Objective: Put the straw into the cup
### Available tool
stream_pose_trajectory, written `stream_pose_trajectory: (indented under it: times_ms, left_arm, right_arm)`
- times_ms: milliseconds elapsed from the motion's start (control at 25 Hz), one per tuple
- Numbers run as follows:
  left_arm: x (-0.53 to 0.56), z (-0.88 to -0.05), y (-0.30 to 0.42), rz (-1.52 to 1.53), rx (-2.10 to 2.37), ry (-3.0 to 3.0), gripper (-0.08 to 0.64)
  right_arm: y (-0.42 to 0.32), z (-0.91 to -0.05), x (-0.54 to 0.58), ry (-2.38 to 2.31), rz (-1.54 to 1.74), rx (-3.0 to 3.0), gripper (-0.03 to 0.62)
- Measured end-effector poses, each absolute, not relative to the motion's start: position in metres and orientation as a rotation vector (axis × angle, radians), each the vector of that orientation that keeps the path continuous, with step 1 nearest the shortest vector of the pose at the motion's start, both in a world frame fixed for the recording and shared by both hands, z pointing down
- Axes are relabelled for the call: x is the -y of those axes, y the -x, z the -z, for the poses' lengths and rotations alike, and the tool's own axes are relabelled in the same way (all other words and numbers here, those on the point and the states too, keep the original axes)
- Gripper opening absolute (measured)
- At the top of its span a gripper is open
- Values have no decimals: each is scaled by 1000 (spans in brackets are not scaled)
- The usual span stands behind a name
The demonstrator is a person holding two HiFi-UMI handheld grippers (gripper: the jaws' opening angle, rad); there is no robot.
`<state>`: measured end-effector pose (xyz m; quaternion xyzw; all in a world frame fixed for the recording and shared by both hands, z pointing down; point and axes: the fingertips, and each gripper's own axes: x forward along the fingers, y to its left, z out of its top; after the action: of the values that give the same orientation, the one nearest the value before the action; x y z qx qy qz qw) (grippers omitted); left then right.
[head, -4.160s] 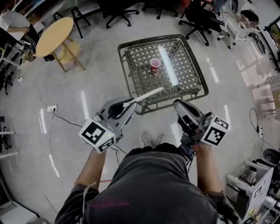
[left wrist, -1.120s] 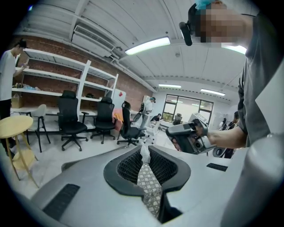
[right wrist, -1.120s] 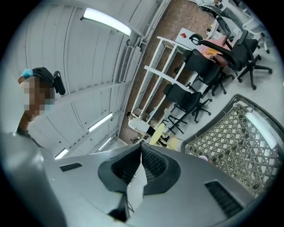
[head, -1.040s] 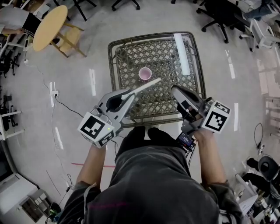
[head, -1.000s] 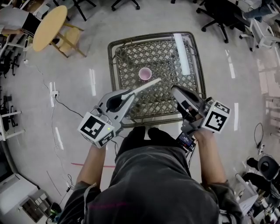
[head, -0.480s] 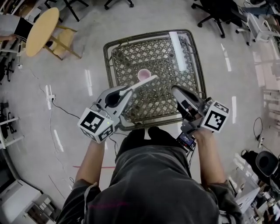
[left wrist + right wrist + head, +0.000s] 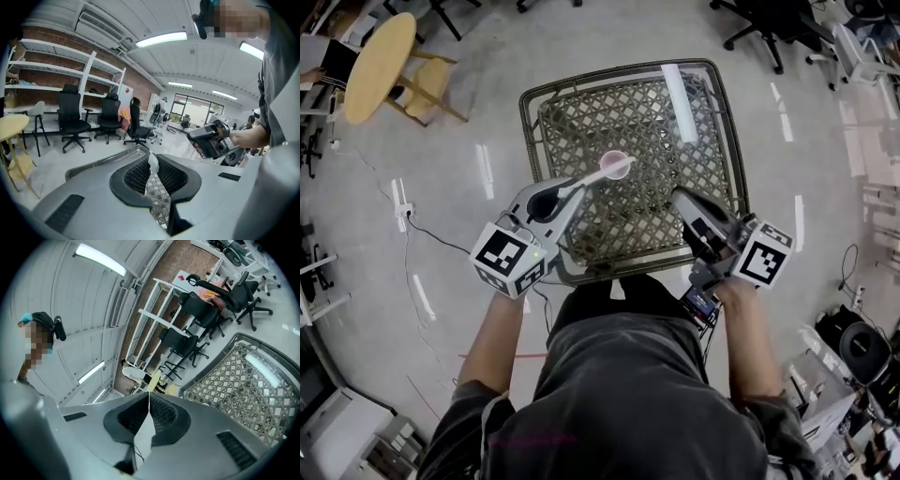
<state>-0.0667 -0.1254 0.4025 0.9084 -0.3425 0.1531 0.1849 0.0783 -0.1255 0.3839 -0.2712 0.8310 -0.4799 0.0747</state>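
The lattice-topped table (image 7: 581,122) lies ahead of both pairs of fingers and spreads out beyond them. A long white streak (image 7: 679,92) sits on the table's far side, well past the right fingertips.

The left gripper (image 7: 577,187) reaches over the table's near edge. Its marker cube (image 7: 511,260) sits behind the fingers, at the hand end. The left gripper view shows the two dark pads (image 7: 136,176) drawn narrow and pinching the straw (image 7: 602,175). The straw runs straight out from between the fingertips.

The right gripper (image 7: 678,194) hangs over the near right part of the table, well apart from the left one. Its own cube (image 7: 766,265) trails behind the fingers. In the right gripper view the pads (image 7: 161,416) meet at the tips with nothing between them.

The pink cup (image 7: 616,165) stands upright on the table just beyond the left fingertips. It is ahead and to the left of the right fingertips.

The straw is thin and pale. One end is caught between the left fingers. In the head view the other end reaches the cup's rim. Whether the tip is already inside the cup cannot be told.
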Motion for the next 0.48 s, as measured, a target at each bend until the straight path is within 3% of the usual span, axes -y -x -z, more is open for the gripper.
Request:
stream_pose_trajectory:
  times_ms: [480]
  left_arm:
    - [142,-439,86,-494,898,-2540,49]
  right_arm:
    - [-60,-404,128,882,1499,-2462,15]
